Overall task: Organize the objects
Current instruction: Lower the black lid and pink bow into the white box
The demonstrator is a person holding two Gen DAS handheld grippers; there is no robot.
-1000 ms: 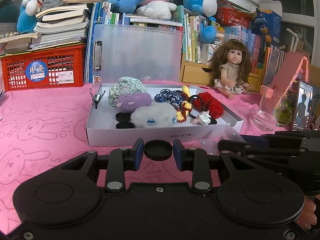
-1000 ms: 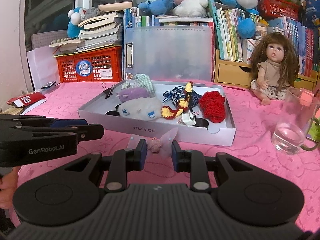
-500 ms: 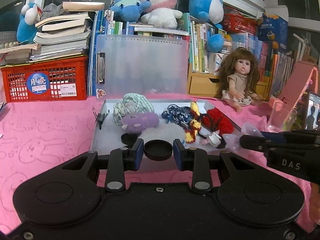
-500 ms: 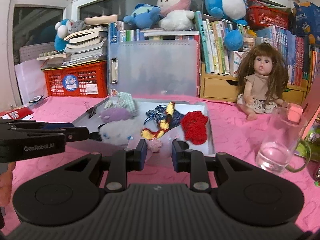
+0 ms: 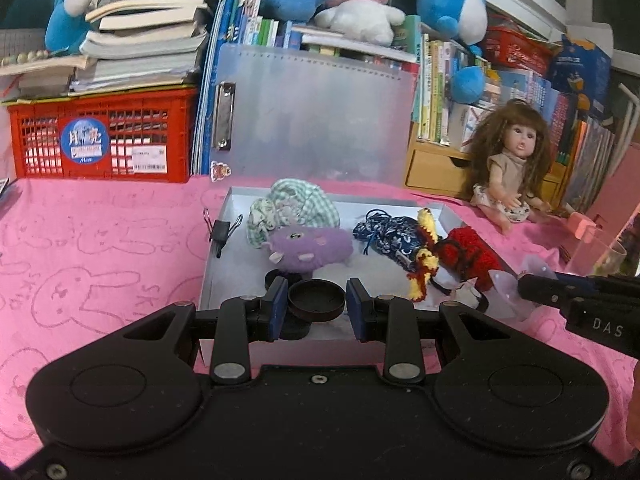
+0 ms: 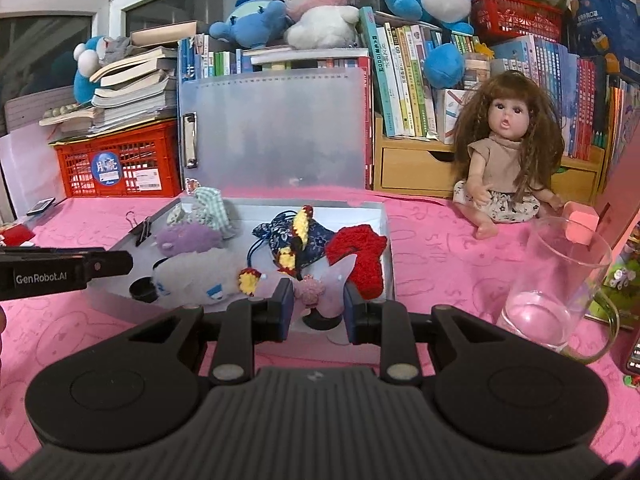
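My left gripper (image 5: 317,305) is shut on a round black cap (image 5: 316,300), held over the near-left part of the white box (image 5: 304,196). My right gripper (image 6: 314,306) is shut on a small clear bag with a pink fuzzy thing (image 6: 316,286), over the box's near edge. The box (image 6: 280,204) holds a green checked pouch (image 5: 292,210), a purple plush (image 5: 310,248), a dark blue patterned pouch (image 5: 390,236), a red crochet piece (image 5: 468,256) and a white plush (image 6: 196,276). The right gripper shows at the left wrist view's right edge (image 5: 576,300); the left gripper shows at the right wrist view's left edge (image 6: 64,266).
A pink cloth (image 5: 100,248) covers the table. A doll (image 6: 508,160) sits at the right, a glass cup (image 6: 556,292) in front of it. A red crate (image 5: 100,136) with books, a clear folder (image 5: 316,120), bookshelves and plush toys stand behind. A binder clip (image 5: 222,230) grips the box's left wall.
Both grippers have moved forward, from in front of the box to over its near edge, each still holding its object. The box and the shelf behind look closer.
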